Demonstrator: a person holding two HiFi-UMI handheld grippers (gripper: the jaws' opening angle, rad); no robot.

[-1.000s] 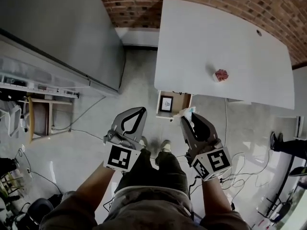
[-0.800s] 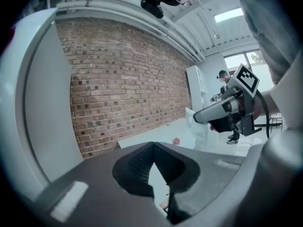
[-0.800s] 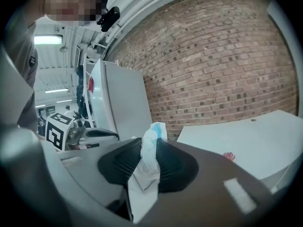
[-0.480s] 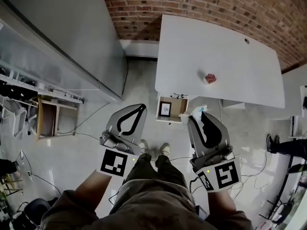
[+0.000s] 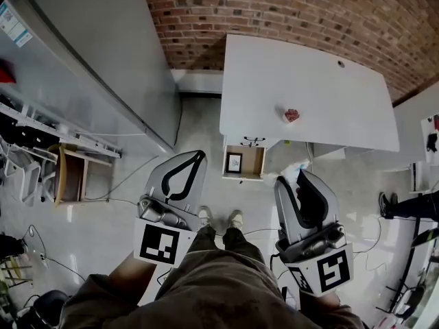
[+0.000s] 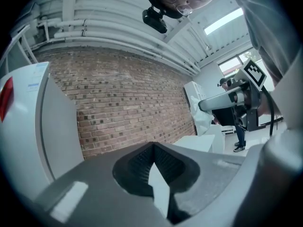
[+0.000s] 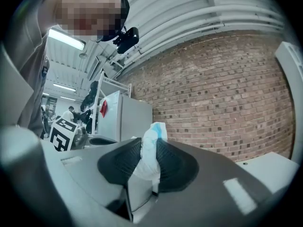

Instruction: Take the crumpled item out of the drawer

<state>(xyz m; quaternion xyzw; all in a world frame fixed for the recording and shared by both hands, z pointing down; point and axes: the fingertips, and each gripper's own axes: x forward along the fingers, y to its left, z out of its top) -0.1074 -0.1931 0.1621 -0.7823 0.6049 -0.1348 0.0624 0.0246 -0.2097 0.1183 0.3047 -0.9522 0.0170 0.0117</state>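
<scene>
Well, your right gripper pinches the crumpled item, probably tissue, clear of the drawer at twelve o'clock; left gripper closed, empty; next, set it down.

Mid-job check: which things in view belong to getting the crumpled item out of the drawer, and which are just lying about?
Job: crumpled item, clamped in the right gripper; open drawer.

Lying about: small red thing on the white table; framed picture in the drawer; left gripper, shut and empty.
</scene>
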